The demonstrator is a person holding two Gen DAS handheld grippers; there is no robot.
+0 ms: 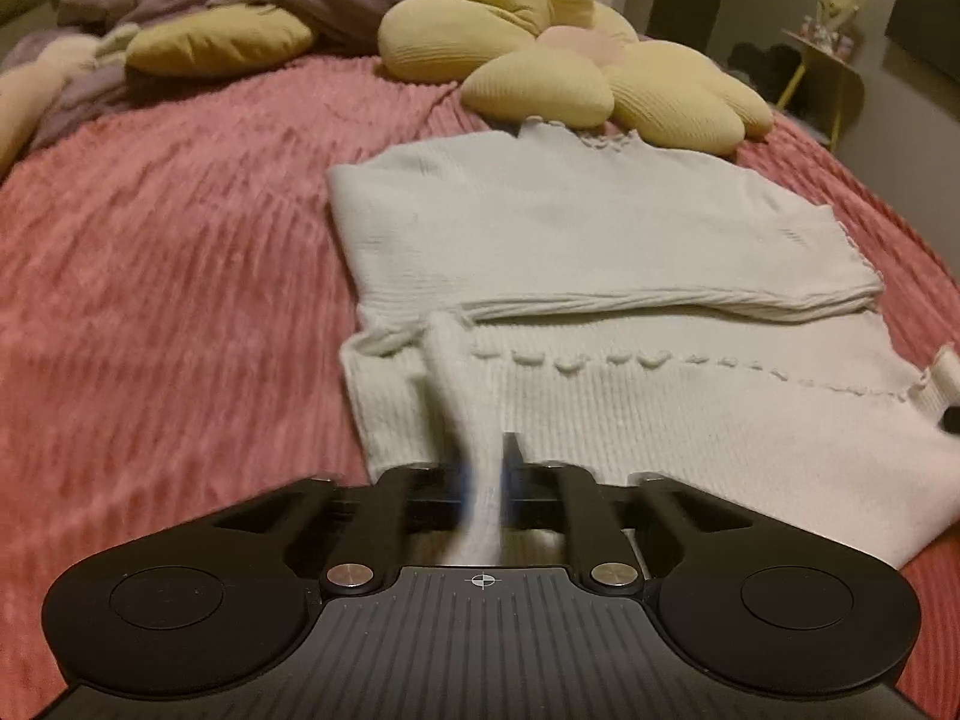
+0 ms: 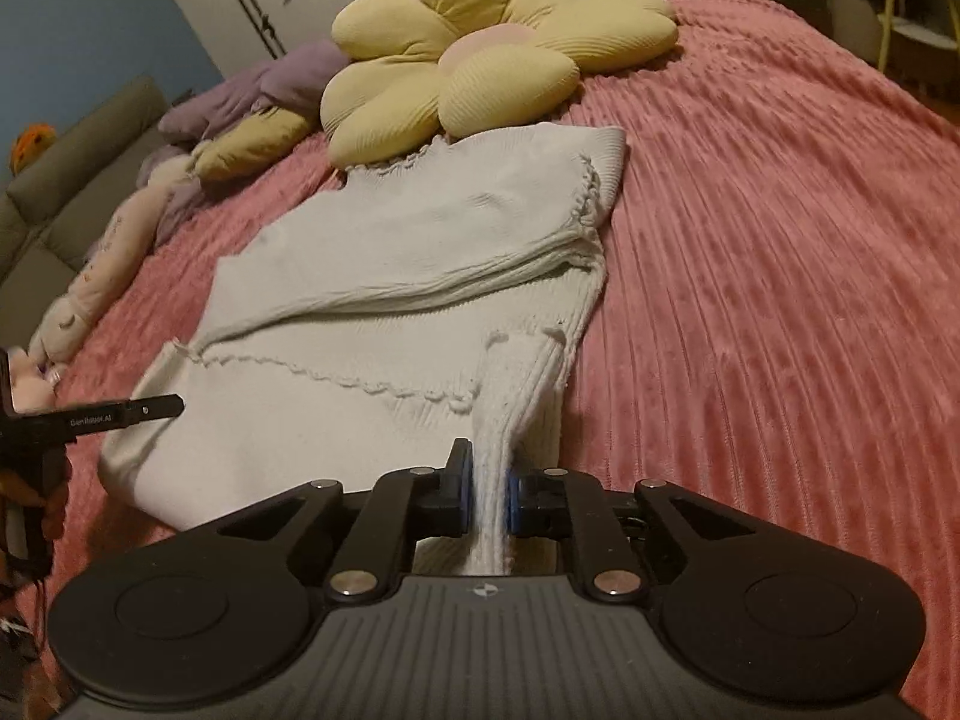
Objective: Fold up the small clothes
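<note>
We see left gripper [image 1: 489, 480]: matte black, ribbed housing, crosshair mark, two silver pivot screws. Right gripper [image 2: 489, 489]: same build, blue pads [image 2: 514, 495]. White lettering on left gripper's finger.

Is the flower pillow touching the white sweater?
Touching: in the right wrist view the flower pillow rests its petals on the sweater's frilly far edge.

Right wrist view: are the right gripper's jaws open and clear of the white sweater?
No: the right gripper is shut on a pinched ridge of the white sweater, with fabric pulled up between its blue pads.
</note>
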